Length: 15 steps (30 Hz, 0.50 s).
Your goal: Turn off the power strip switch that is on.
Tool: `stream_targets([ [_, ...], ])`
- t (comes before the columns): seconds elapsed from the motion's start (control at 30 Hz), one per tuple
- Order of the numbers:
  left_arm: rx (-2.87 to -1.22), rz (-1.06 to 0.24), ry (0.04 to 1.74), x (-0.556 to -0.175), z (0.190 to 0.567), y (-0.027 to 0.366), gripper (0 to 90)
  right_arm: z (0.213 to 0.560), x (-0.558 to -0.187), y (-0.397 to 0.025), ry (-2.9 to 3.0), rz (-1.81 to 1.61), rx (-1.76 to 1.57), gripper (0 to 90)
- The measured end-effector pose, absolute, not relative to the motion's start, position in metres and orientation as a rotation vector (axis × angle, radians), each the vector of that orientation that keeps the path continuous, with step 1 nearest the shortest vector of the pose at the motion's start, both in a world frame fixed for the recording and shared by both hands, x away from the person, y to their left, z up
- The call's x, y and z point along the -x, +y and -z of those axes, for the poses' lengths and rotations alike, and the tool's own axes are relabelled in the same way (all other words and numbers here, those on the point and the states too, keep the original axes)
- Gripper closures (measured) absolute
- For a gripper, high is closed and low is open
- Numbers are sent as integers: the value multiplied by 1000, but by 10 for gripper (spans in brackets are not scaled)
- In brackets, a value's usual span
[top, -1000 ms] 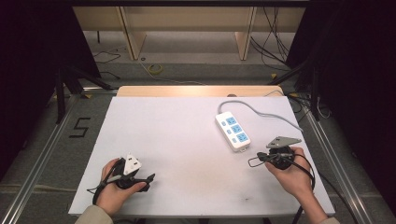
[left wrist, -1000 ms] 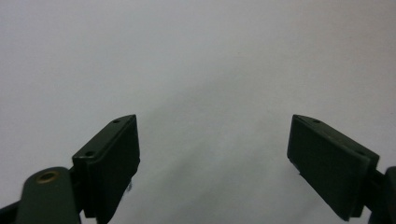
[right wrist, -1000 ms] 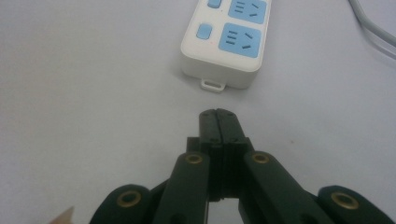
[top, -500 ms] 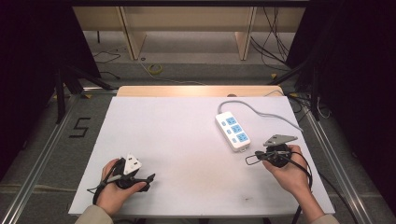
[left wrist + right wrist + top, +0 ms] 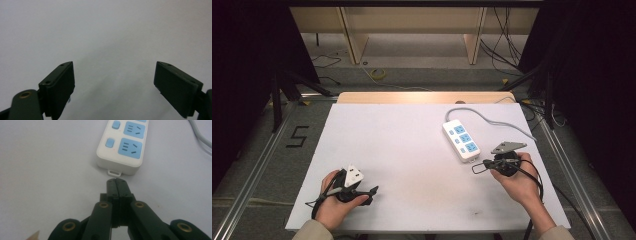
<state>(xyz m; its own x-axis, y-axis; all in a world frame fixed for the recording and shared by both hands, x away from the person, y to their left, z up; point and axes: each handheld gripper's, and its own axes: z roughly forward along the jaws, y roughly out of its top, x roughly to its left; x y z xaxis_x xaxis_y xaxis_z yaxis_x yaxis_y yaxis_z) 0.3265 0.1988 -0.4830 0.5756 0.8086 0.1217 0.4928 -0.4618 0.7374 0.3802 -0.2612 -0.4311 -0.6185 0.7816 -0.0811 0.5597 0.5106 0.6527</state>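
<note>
A white power strip (image 5: 461, 140) with blue sockets lies on the white table (image 5: 412, 150), bearing no legible brand. The right gripper (image 5: 116, 182), jaws pressed together on nothing, points at its near end. The left gripper (image 5: 115, 82) gapes wide near the table's front-left. A "5" (image 5: 297, 136) marks the floor, possibly tape.

White power strip (image 5: 461, 139) with blue sockets, grey cord, on a white table (image 5: 412, 150).
</note>
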Motion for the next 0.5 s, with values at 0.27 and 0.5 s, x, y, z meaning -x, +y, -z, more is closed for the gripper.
stream_targets([
  [0.27, -2141, -615, 1033, -326, 483, 199, 169, 429, -386, -256, 2392, -831, -1103, 900],
  [0.5, -2139, -614, 1031, -326, 483, 198, 169, 428, -390, -252, 2394, -830, -1099, 900],
])
